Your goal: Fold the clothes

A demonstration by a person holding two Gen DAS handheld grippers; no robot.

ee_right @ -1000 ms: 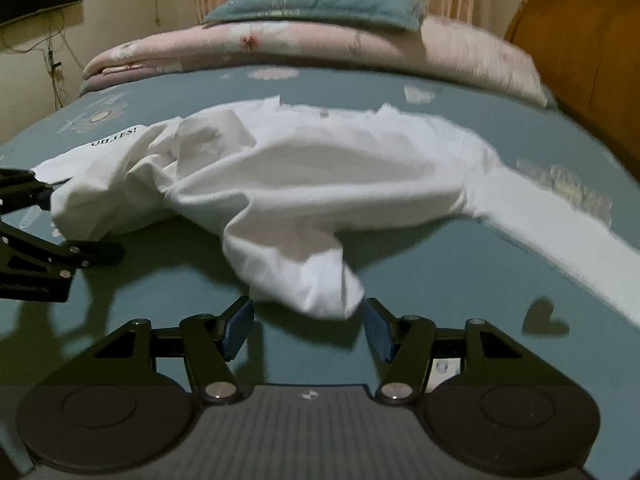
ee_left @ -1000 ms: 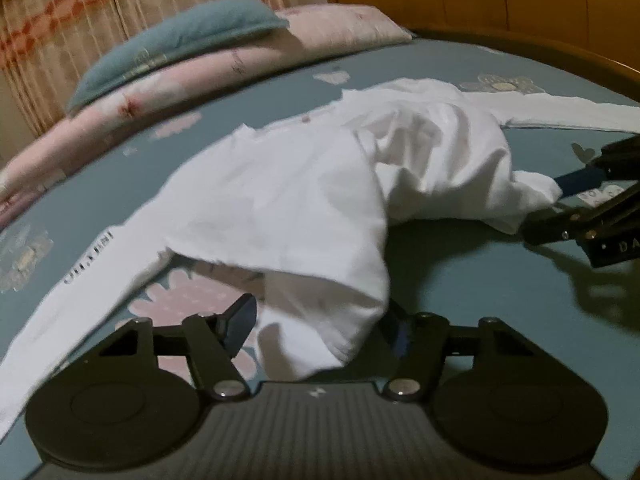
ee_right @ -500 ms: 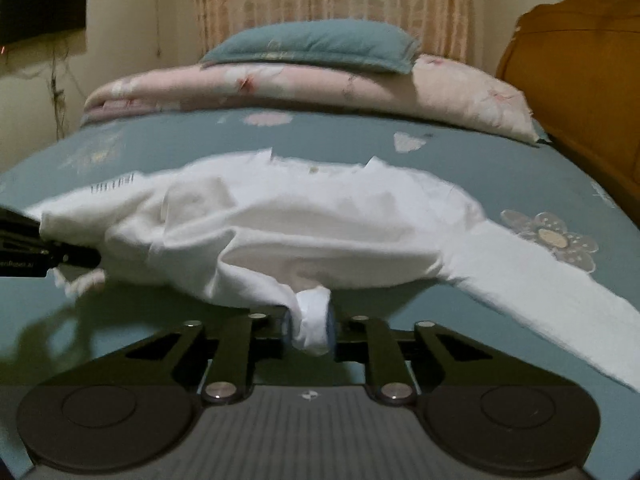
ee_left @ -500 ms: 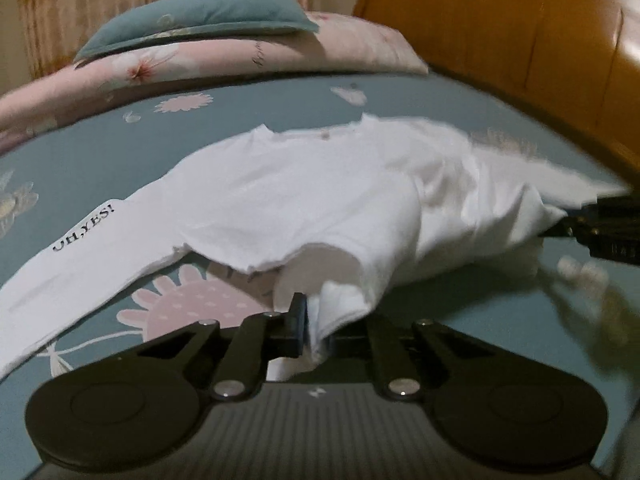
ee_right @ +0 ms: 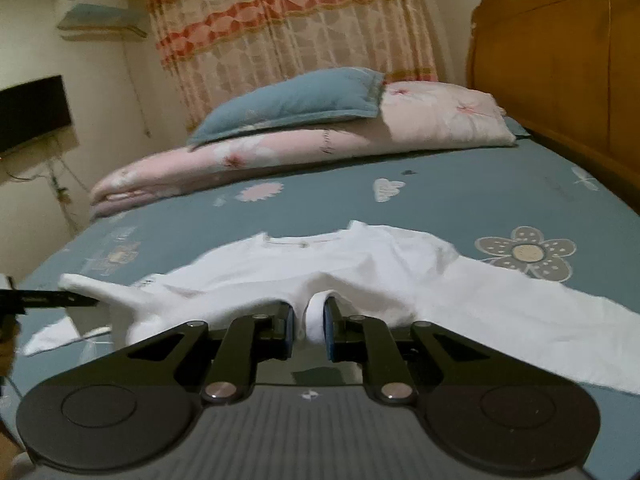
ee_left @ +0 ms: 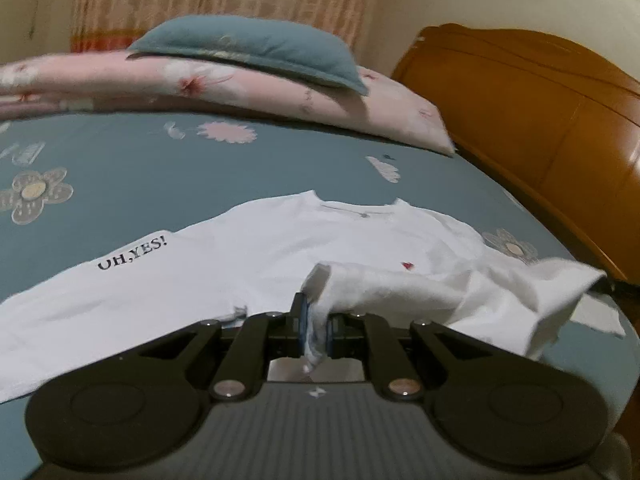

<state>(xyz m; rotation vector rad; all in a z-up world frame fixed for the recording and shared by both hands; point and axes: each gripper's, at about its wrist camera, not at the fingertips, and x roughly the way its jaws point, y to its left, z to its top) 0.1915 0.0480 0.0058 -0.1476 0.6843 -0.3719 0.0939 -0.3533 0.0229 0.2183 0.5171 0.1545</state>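
Observation:
A white long-sleeved shirt (ee_left: pixel 256 256) with "UH,YES!" on one sleeve lies spread on the teal bedsheet (ee_left: pixel 120 168), collar toward the pillows. My left gripper (ee_left: pixel 314 334) is shut on a bunched fold of the shirt's hem and holds it lifted. My right gripper (ee_right: pixel 310 326) is shut on another fold of the hem of the shirt (ee_right: pixel 340 264). The left gripper's tip shows at the left edge of the right wrist view (ee_right: pixel 48 300), pinching cloth. One sleeve trails to the right (ee_right: pixel 540 320).
A folded pink floral quilt (ee_right: pixel 320 140) with a teal pillow (ee_right: pixel 288 100) on it lies across the far side of the bed. A wooden headboard (ee_left: pixel 540 128) rises on the right. Curtains (ee_right: pixel 288 20) hang behind.
Both grippers closed on the shirt's hem and then lifted it and pulled it toward me. The crumpled body of the shirt has been drawn out flatter.

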